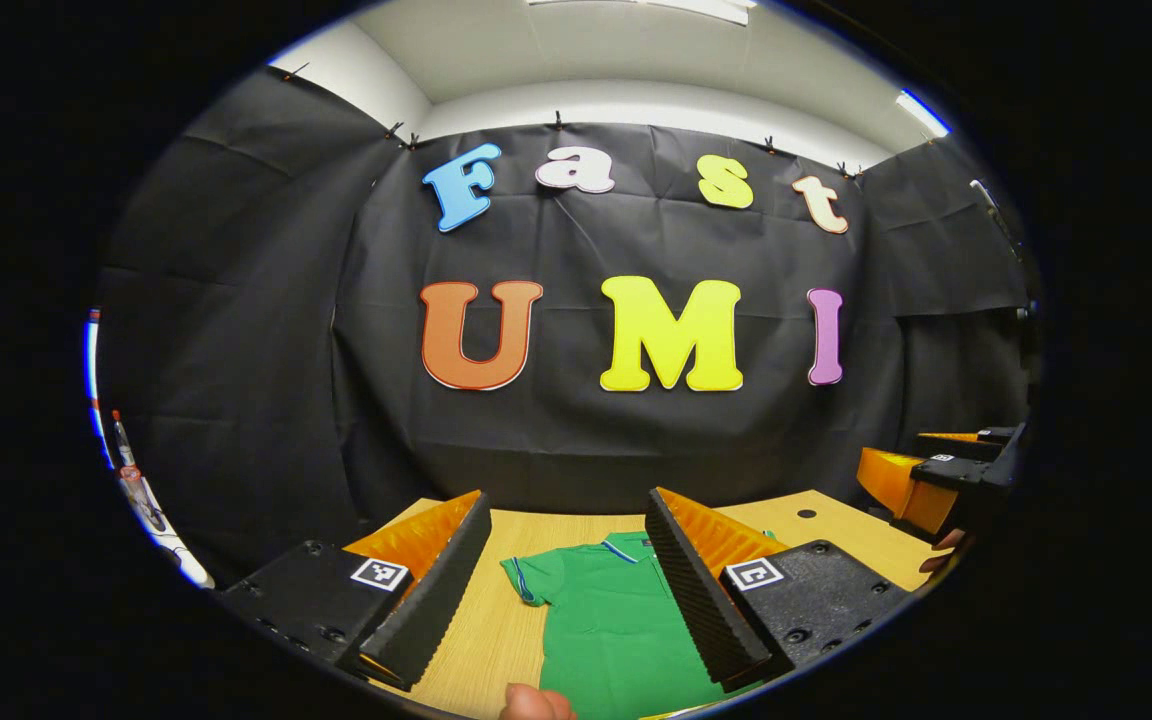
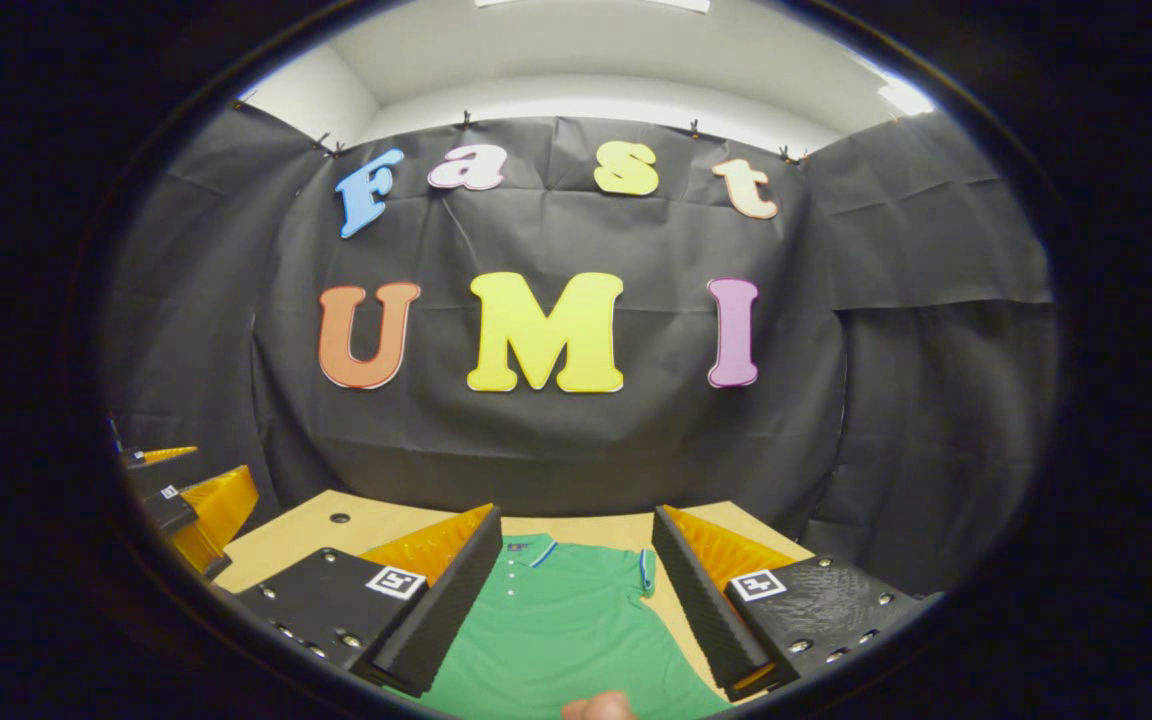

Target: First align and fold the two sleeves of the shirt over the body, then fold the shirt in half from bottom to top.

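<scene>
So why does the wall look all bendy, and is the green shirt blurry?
Left gripper view: the fisheye lens bows the wall and table; the green polo shirt looks sharp, evenly lit. Right gripper view: same bending; the polo shirt is clear, with ceiling-light glare up top.

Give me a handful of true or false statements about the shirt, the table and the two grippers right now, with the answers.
1. The green shirt lies flat on the wooden table. True.
2. The left gripper is clamped on a sleeve. False: its jaws stand open above the shirt, holding nothing.
3. The shirt's sleeves are already folded over the body. False: the sleeve in the left gripper view and the sleeve in the right gripper view both stick out sideways.
4. The right gripper is open. True.
5. The shirt's collar points toward the black cloth wall. True.
</scene>
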Demonstrator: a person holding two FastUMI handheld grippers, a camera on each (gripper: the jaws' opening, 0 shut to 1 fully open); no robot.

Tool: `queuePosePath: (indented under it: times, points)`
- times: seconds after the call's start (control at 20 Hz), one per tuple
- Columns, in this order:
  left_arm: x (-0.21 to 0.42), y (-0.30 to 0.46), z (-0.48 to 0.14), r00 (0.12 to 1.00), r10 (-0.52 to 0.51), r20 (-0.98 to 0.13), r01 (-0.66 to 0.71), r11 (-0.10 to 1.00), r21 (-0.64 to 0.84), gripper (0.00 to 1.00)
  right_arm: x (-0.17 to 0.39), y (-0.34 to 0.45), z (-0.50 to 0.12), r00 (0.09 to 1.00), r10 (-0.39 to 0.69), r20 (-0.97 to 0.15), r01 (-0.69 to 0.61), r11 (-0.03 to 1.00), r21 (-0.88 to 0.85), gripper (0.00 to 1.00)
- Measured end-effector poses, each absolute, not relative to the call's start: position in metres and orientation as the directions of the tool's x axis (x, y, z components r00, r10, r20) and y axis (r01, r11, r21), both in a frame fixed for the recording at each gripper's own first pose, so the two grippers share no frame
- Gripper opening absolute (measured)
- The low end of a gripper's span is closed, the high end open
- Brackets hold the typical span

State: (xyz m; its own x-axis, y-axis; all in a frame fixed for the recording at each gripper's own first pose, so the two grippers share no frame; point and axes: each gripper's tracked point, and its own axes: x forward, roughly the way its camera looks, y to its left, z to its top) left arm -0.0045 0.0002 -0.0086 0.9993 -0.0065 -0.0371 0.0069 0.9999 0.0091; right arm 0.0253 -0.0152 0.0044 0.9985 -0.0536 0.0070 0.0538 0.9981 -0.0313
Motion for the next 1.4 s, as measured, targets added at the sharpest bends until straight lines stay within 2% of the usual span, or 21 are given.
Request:
queuePosePath:
  times: [0.4,0.6,0.7,1.05,1.4]
  points:
    - [-0.005,0.001,-0.004,1.0,0.004,-0.015,-0.004,1.0,0.023,0.99,0.096,-0.06,0.004,0.992,-0.121,-0.026,0.119,0.992,-0.044,0.94]
    - [-0.003,0.0,-0.003,1.0,0.014,-0.015,-0.014,1.0,0.011,0.99,0.152,-0.079,-0.003,0.988,-0.138,-0.069,0.133,0.988,-0.073,0.95]
    - [-0.003,0.001,-0.003,1.0,0.021,-0.012,-0.021,1.0,0.012,0.99,0.185,-0.089,-0.012,0.983,-0.142,-0.114,0.135,0.988,-0.073,0.95]
    - [-0.003,0.005,-0.003,0.999,0.051,-0.012,-0.051,0.999,0.017,0.99,0.294,-0.123,-0.093,0.913,-0.135,-0.386,0.105,0.99,-0.097,0.95]
    - [0.001,0.009,-0.008,0.992,0.113,-0.048,-0.111,0.993,0.047,0.99,0.367,-0.16,-0.18,0.817,-0.178,-0.549,0.116,0.982,-0.146,0.95]
